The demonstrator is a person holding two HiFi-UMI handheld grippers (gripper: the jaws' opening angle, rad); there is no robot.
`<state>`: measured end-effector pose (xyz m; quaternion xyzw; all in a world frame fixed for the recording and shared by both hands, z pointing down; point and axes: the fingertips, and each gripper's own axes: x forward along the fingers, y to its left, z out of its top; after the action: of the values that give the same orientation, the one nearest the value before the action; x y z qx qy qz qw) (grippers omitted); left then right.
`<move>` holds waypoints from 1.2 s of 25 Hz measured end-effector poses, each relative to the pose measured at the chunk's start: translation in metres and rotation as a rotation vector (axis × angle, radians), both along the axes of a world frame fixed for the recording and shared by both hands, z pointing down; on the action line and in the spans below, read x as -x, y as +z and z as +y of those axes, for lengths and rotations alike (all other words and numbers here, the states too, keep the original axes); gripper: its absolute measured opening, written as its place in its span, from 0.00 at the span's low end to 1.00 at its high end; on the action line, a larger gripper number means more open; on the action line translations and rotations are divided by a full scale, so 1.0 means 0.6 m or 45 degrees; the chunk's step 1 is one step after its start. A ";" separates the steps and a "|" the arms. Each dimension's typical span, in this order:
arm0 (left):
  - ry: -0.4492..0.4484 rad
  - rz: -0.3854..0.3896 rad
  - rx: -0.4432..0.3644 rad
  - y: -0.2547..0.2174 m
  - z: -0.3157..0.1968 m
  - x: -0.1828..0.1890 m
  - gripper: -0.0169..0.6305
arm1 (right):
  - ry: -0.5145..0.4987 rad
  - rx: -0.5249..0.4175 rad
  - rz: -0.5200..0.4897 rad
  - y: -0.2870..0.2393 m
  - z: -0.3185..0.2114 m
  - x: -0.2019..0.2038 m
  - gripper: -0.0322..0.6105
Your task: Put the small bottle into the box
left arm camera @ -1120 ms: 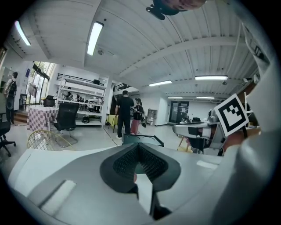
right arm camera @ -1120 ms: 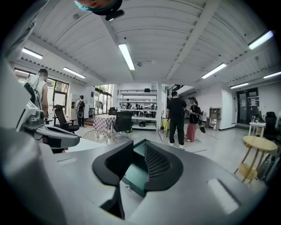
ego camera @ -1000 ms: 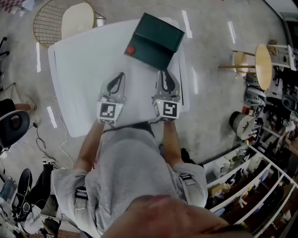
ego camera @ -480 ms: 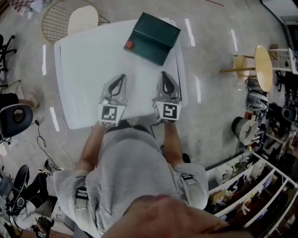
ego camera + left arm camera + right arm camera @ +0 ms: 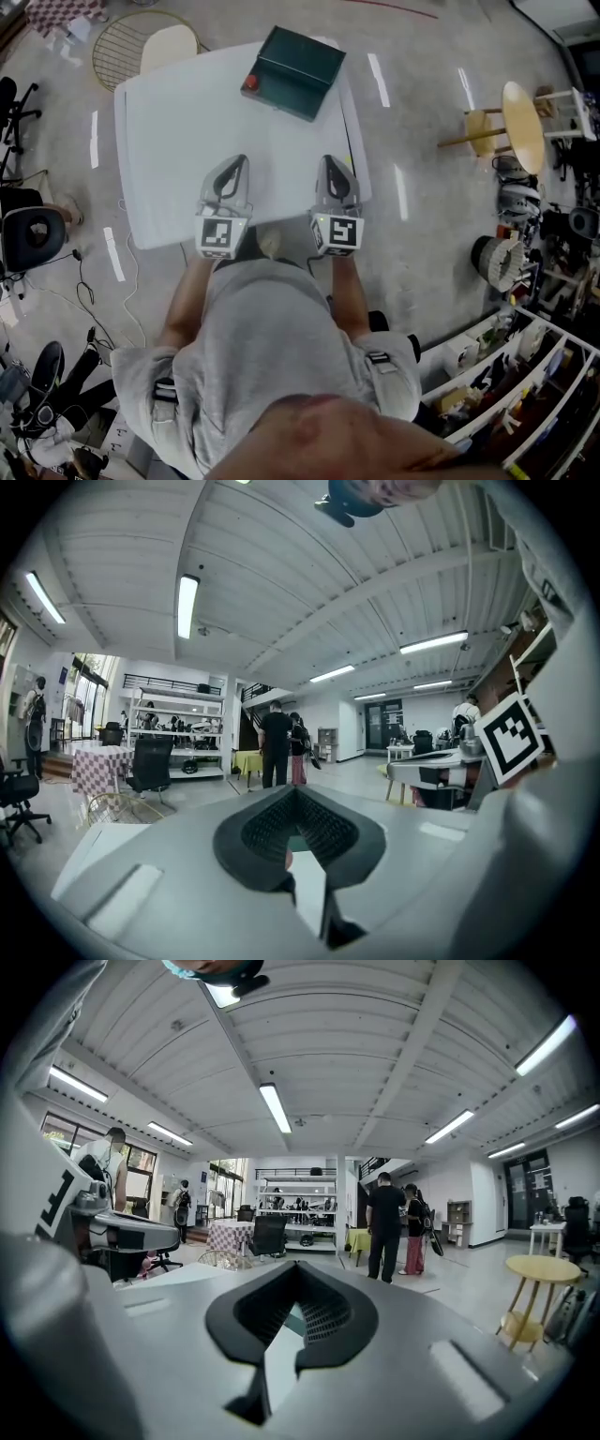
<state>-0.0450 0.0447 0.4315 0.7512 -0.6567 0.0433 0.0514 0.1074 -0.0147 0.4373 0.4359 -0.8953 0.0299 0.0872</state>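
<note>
A dark green box (image 5: 300,61) stands at the far edge of the white table (image 5: 169,141). A small red thing (image 5: 249,82) shows at the box's near left corner; I cannot tell whether it is the small bottle. My left gripper (image 5: 235,161) and right gripper (image 5: 329,161) hover side by side over the table's near edge, well short of the box, both pointing toward it. Both are shut with nothing held. In the left gripper view the left gripper's (image 5: 295,794) pads meet, and in the right gripper view the right gripper's (image 5: 298,1269) pads meet too.
A round wire chair (image 5: 117,47) with a cream seat stands beyond the table's far left corner. A black office chair (image 5: 33,239) is at the left, a yellow round stool (image 5: 520,117) at the right, shelving (image 5: 506,375) at lower right. Two people (image 5: 275,747) stand far off.
Both grippers have drawn back from the box toward the table's near edge. The right gripper's tip was close to the box a second ago and is now far from it.
</note>
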 end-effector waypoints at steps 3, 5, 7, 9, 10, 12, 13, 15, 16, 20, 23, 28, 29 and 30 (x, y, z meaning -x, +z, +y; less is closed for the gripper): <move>-0.009 0.002 -0.017 -0.016 0.039 -0.041 0.04 | 0.013 -0.019 -0.007 -0.008 0.041 -0.053 0.06; -0.014 0.002 -0.022 -0.021 0.067 -0.063 0.04 | 0.020 -0.024 -0.011 -0.011 0.070 -0.081 0.05; -0.013 -0.009 -0.015 -0.022 0.091 -0.074 0.04 | 0.024 -0.034 -0.015 -0.014 0.093 -0.098 0.05; -0.016 -0.014 -0.014 -0.023 0.110 -0.085 0.04 | 0.030 -0.046 -0.020 -0.017 0.111 -0.115 0.06; -0.019 -0.015 -0.015 -0.023 0.119 -0.089 0.04 | 0.034 -0.048 -0.022 -0.017 0.119 -0.123 0.05; -0.024 -0.018 -0.016 -0.021 0.133 -0.095 0.04 | 0.039 -0.052 -0.024 -0.014 0.131 -0.136 0.05; -0.026 -0.021 -0.018 -0.021 0.139 -0.098 0.04 | 0.040 -0.055 -0.025 -0.012 0.137 -0.142 0.05; -0.029 -0.029 -0.021 -0.022 0.150 -0.105 0.04 | 0.040 -0.061 -0.028 -0.010 0.148 -0.153 0.05; -0.030 -0.034 -0.022 -0.023 0.155 -0.108 0.04 | 0.040 -0.062 -0.029 -0.010 0.153 -0.157 0.05; -0.034 -0.039 -0.025 -0.027 0.169 -0.112 0.04 | 0.032 -0.061 -0.030 -0.009 0.168 -0.158 0.05; -0.036 -0.040 -0.032 -0.029 0.175 -0.116 0.04 | 0.020 -0.075 -0.031 -0.015 0.173 -0.158 0.05; -0.039 -0.044 -0.041 -0.038 0.185 -0.126 0.04 | 0.007 -0.080 -0.032 -0.024 0.184 -0.168 0.05; -0.039 -0.044 -0.043 -0.038 0.186 -0.127 0.04 | 0.003 -0.082 -0.030 -0.024 0.186 -0.168 0.05; -0.039 -0.043 -0.044 -0.037 0.187 -0.127 0.04 | 0.001 -0.083 -0.028 -0.022 0.187 -0.167 0.05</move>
<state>0.0310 0.1567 0.4093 0.7409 -0.6697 0.0437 0.0278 0.2076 0.0974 0.4239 0.4383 -0.8966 0.0057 0.0630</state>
